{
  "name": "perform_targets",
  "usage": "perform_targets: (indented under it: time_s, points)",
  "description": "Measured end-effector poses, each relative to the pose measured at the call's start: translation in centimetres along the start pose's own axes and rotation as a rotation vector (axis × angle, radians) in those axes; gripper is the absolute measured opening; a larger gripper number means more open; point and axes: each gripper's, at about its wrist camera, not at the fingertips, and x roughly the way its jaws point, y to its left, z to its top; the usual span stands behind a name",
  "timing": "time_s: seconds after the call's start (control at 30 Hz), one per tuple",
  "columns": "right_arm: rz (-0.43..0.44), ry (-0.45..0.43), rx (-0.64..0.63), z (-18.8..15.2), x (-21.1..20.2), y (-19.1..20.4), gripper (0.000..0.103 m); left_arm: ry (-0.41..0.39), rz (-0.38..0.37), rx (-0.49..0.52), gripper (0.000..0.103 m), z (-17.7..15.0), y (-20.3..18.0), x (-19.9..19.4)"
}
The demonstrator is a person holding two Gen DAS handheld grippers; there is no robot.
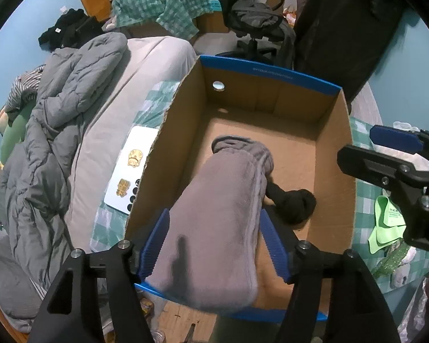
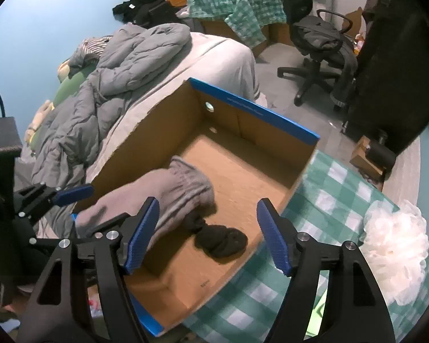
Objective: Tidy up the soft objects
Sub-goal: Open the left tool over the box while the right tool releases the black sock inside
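Observation:
A grey fuzzy cloth roll hangs over the near wall of an open cardboard box, its far end resting on the box floor. My left gripper is shut on this roll above the box's near edge. A black knotted cloth lies on the box floor beside it. In the right wrist view the roll, the black cloth and the box show too. My right gripper is open and empty above the box's near right corner; it also shows in the left wrist view.
The box sits on a green checked cloth on a bed. A white fluffy bundle and a light green cloth lie right of the box. A grey duvet and a white card lie left. An office chair stands behind.

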Motion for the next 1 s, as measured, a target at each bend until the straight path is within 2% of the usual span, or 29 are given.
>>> perform_targets:
  time_s: [0.23,1.0]
  points:
    - [-0.013,-0.008,0.019,-1.1,-1.5,-1.2,0.074,-0.032,-0.015,0.011,0.078,0.0,-0.7,-1.8]
    - [-0.108,-0.059,0.164,-6.5,-7.5,-7.1,0.075,-0.048,-0.066,0.120,0.078,-1.1,-6.3,-3.7]
